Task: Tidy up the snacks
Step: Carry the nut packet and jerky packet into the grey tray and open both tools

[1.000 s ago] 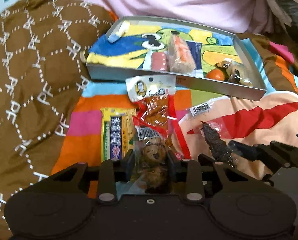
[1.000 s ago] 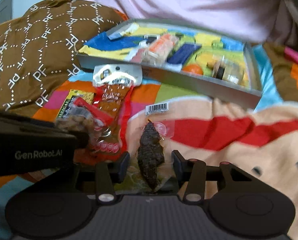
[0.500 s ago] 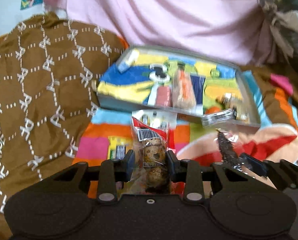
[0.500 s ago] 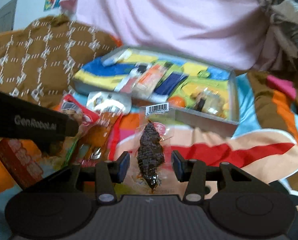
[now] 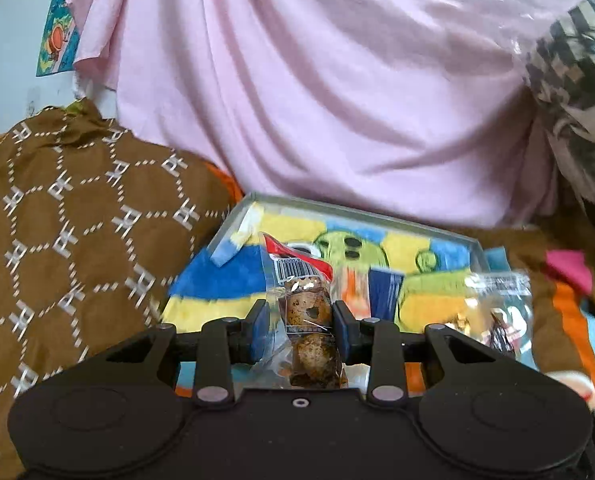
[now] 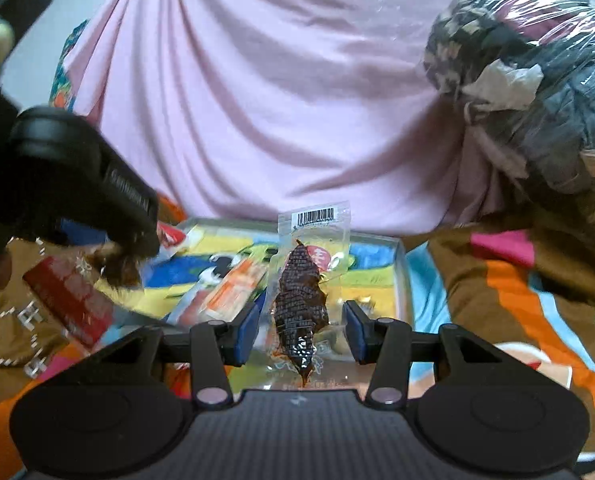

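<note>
the left gripper (image 5: 299, 322) is pinching a clear pouch of brown speckled snacks (image 5: 307, 320), its blue pads pressed against the pouch's sides at mid-length; the barcode end stands up beyond the fingertips and the lower end hangs back toward the gripper body. the right gripper (image 6: 299, 330) carries a clear pouch with a dark ridged snack (image 6: 300, 308), held upright between its fingers, though a gap shows on either side of the film, so it cannot be told whether the fingers are pressing it or where the grip sits.

just ahead of both grippers lies the metal tray (image 6: 401, 280) with its bright cartoon lining, already holding an orange-and-white packet (image 6: 233, 292) and other wrapped bits. a red packet (image 6: 71, 304) lies off to the right gripper's left, below the other gripper's body.

both pouches look light, soft and slick: the film probably crumples and slides under pressure. taking hold across the bulky filled middle, rather than the flat sealed edge, seems safest, with modest squeeze so the contents are not crushed.
</note>
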`<state>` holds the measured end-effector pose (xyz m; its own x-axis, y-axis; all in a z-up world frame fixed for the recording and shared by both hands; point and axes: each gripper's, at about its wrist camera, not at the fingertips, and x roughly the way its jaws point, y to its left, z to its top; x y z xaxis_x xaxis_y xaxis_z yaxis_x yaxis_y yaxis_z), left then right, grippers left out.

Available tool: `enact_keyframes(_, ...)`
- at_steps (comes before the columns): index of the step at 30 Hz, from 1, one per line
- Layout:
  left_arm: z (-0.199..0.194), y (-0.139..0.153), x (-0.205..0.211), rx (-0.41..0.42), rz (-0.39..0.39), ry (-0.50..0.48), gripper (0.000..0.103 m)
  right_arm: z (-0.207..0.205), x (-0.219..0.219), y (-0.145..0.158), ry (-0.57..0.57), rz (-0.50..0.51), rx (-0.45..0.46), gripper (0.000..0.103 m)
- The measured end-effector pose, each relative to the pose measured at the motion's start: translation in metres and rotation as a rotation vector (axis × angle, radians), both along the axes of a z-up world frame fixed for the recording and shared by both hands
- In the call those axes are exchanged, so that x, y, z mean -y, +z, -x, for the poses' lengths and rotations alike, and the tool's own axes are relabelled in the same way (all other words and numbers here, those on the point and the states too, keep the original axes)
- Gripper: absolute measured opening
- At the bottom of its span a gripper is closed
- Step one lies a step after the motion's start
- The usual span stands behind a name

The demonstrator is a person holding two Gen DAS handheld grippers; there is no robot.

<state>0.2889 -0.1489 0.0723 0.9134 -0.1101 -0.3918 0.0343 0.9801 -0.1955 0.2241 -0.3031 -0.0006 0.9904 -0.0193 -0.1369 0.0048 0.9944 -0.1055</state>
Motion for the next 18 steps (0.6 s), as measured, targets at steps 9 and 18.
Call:
enact_keyframes(9, -0.065, 0.001, 0.010, 0.050, 0.022, 0.036, 0.036, -0.042, 0.024, 0.011, -0.048, -0.058, 0.061, 0.051)
enact_keyframes(18, -0.107, -0.016, 0.022, 0.041, -0.017, 0.035, 0.036, -0.077, 0.044, 0.017, -0.051, -0.204, 0.001, 0.051)
